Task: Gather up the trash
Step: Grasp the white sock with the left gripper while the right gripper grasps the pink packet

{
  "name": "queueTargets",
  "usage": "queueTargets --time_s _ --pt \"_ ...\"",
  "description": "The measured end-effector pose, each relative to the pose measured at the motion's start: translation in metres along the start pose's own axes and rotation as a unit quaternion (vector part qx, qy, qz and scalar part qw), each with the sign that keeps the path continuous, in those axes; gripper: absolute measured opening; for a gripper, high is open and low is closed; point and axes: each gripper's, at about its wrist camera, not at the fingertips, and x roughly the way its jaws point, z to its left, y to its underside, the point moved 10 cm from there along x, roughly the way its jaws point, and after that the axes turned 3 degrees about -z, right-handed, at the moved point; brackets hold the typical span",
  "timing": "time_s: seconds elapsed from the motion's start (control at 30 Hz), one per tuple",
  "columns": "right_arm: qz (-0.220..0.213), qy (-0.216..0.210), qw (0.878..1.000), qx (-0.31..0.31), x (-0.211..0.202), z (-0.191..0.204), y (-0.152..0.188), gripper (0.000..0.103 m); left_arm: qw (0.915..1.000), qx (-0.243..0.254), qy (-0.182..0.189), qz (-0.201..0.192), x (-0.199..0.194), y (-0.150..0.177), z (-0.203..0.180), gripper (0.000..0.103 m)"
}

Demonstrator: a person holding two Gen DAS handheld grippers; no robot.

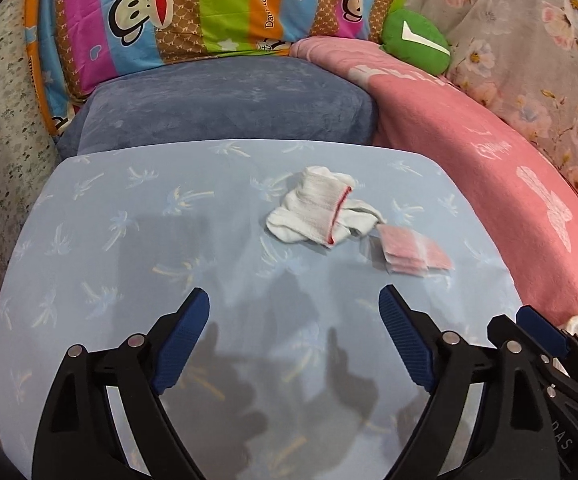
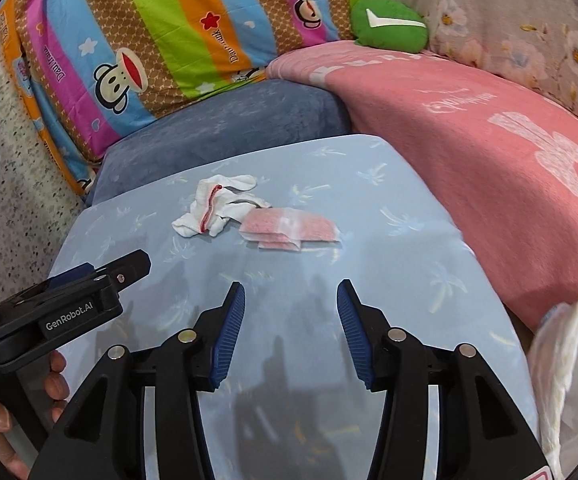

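A crumpled white glove with a red hem (image 1: 321,210) (image 2: 217,210) lies on a light blue palm-print surface (image 1: 129,240) (image 2: 389,248). Touching its right side is a flat pink packet in clear wrap (image 1: 413,254) (image 2: 289,228). My left gripper (image 1: 293,294) hovers over the surface, nearer than the glove, its jaws wide and open with nothing between them. My right gripper (image 2: 291,287) sits just short of the pink packet, open and empty as well. A hand (image 2: 53,384) holds the left tool's black body (image 2: 61,316) at the lower left of the right wrist view.
A dark blue cushion (image 1: 225,100) and a striped monkey-print pillow (image 1: 209,4) lie behind the surface. A pink blanket (image 2: 469,140) runs along the right, with a green plush (image 2: 389,24) and floral fabric (image 1: 529,40) beyond. Something white and crinkled (image 2: 569,360) sits at the lower right.
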Motion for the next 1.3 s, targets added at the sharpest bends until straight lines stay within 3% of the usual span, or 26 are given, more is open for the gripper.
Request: queueTargets --time_s 0.27,0.67,0.73,0.83,1.0,1.13,1.3 --pt "0.007 0.008 1.0 -0.01 0.056 0.006 -0.027 0.062 1.0 0.002 -0.006 0.005 0.044 -0.028 0.003 0.085" --pt "0.039 -0.006 0.999 -0.009 0.126 0.003 -0.039 0.062 0.9995 -0.005 0.024 0.021 0.095 -0.045 -0.014 0.083" --pt "0.04 -0.009 0.999 -0.008 0.13 0.003 -0.036 0.062 0.999 0.0 0.033 0.03 0.099 -0.041 -0.019 0.066" --pt "0.034 -0.01 0.999 -0.006 0.132 0.002 -0.033 0.06 0.9985 0.007 0.035 0.041 0.102 -0.033 -0.023 0.049" --pt "0.029 -0.006 0.999 -0.011 0.127 0.003 -0.025 0.042 0.9985 0.029 0.028 0.038 0.092 -0.023 -0.028 0.023" --pt "0.035 -0.007 0.999 -0.005 0.112 0.003 -0.012 0.027 0.9979 0.042 0.029 0.04 0.076 -0.008 -0.04 0.016" --pt "0.041 -0.019 0.999 0.018 0.089 -0.004 0.005 0.024 0.997 0.049 0.039 0.046 0.056 0.013 -0.058 0.015"
